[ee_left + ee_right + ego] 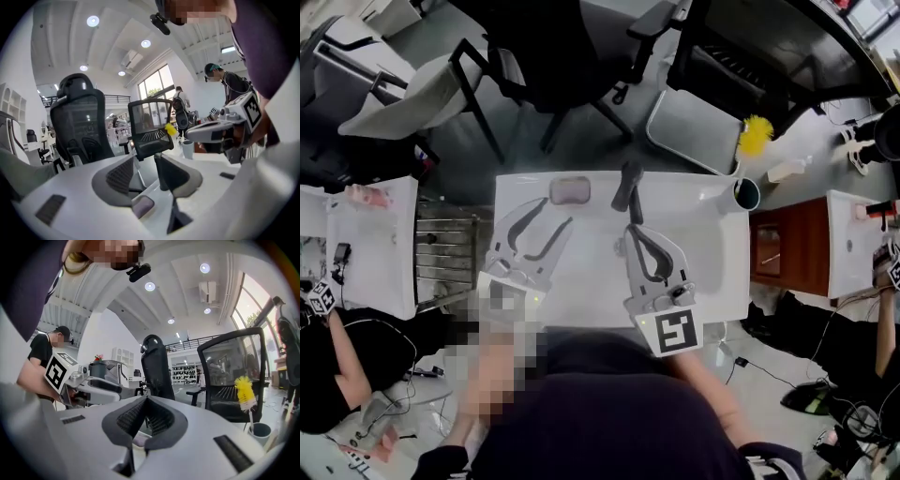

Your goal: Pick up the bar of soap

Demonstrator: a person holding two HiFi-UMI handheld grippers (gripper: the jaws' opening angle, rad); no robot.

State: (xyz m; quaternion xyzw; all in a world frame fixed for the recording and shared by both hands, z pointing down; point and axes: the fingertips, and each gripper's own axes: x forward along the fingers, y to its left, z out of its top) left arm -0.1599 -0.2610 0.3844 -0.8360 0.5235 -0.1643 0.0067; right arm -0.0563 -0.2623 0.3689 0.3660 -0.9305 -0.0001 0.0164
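Observation:
The bar of soap [570, 190], pale lilac with rounded corners, lies near the far edge of the white table [712, 253]. My left gripper [553, 212] stands open just short of the soap, its jaws wide apart with nothing between them. In the left gripper view the soap [143, 205] shows low between the open jaws of that gripper [145, 159]. My right gripper [633, 230] hovers over the middle of the table, shut and empty. Its own view shows the gripper [146, 401] with pads together and a sliver of soap [139, 441] below them.
A dark upright fixture [628, 187] stands right of the soap at the table's far edge. A cup [747, 192] with a yellow brush [755, 134] sits at the far right corner. Office chairs [562, 56] stand beyond the table. Other people work at neighbouring tables [370, 244].

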